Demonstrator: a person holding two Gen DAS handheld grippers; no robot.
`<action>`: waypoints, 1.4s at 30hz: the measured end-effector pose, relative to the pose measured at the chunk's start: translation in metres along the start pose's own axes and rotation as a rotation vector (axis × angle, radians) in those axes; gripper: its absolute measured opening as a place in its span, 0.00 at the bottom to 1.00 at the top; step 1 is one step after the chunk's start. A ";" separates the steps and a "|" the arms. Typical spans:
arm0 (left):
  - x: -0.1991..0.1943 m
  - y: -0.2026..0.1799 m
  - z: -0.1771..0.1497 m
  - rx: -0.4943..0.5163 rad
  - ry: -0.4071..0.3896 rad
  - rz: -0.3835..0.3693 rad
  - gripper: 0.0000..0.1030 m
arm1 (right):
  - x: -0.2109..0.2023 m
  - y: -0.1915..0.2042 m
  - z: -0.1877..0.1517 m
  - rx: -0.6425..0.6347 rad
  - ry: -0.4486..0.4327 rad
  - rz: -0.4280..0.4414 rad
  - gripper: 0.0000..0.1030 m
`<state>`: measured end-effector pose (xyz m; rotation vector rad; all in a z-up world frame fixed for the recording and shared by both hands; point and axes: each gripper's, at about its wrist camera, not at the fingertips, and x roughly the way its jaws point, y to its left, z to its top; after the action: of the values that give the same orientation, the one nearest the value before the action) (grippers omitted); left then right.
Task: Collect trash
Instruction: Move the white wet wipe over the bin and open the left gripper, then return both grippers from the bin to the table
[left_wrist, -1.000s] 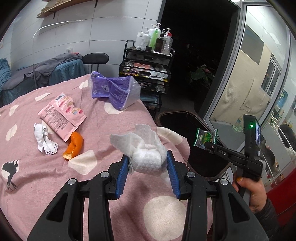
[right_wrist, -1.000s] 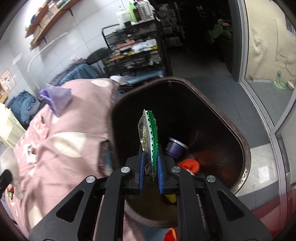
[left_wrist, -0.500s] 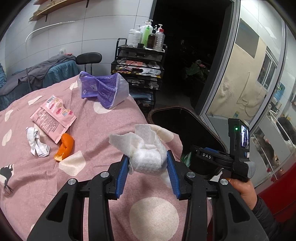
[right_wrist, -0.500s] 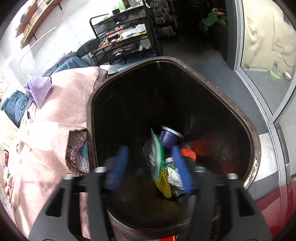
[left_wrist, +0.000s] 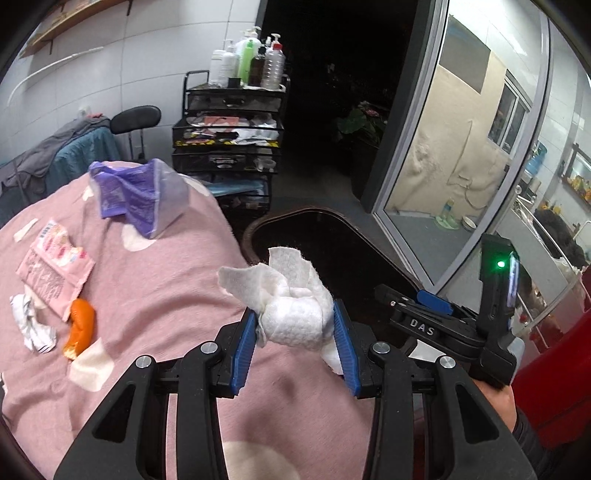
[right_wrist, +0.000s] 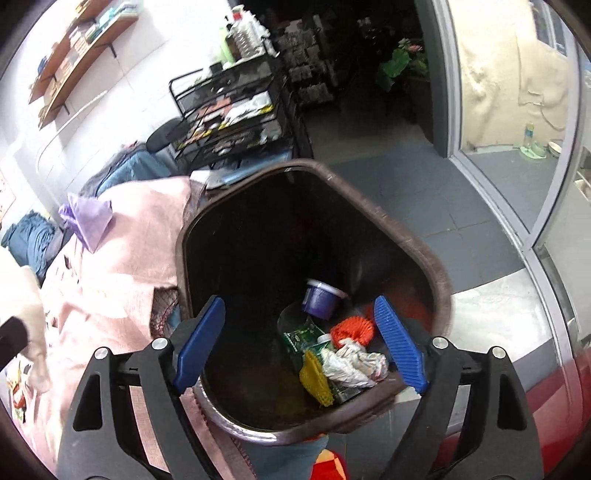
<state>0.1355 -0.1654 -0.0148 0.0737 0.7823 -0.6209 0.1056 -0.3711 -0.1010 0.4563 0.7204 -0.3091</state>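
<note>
1. Two grippers at work: my right gripper (right_wrist: 301, 347), jaws opening and empty, hangs over the trash bin (right_wrist: 439, 295).
2. My left gripper (left_wrist: 295, 332) clamps a crumpled tissue (left_wrist: 291, 302); the bin lies just ahead.
3. Next, I judge: carry the tissue over the rim and release.

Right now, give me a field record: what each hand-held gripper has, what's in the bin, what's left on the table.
left hand-held gripper: shut on crumpled white wipe, over the pink tablecloth near the bin side
right hand-held gripper: jaws opening, nothing between them, above the trash bin
bin contents: green wrapper, purple cup, orange net, crumpled paper, yellow mesh
left on table: purple bag, pink packet, orange peel, white wrapper
</note>
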 end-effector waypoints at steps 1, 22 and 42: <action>0.006 -0.003 0.003 0.007 0.011 -0.004 0.39 | -0.002 -0.002 0.001 0.003 -0.008 -0.007 0.82; 0.080 -0.045 0.029 0.094 0.150 0.000 0.41 | -0.014 -0.044 0.006 0.057 -0.032 -0.092 0.83; 0.068 -0.048 0.031 0.146 0.088 0.077 0.93 | -0.011 -0.051 0.005 0.055 -0.026 -0.117 0.89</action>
<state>0.1653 -0.2475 -0.0310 0.2651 0.8147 -0.6045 0.0788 -0.4158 -0.1046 0.4620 0.7161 -0.4446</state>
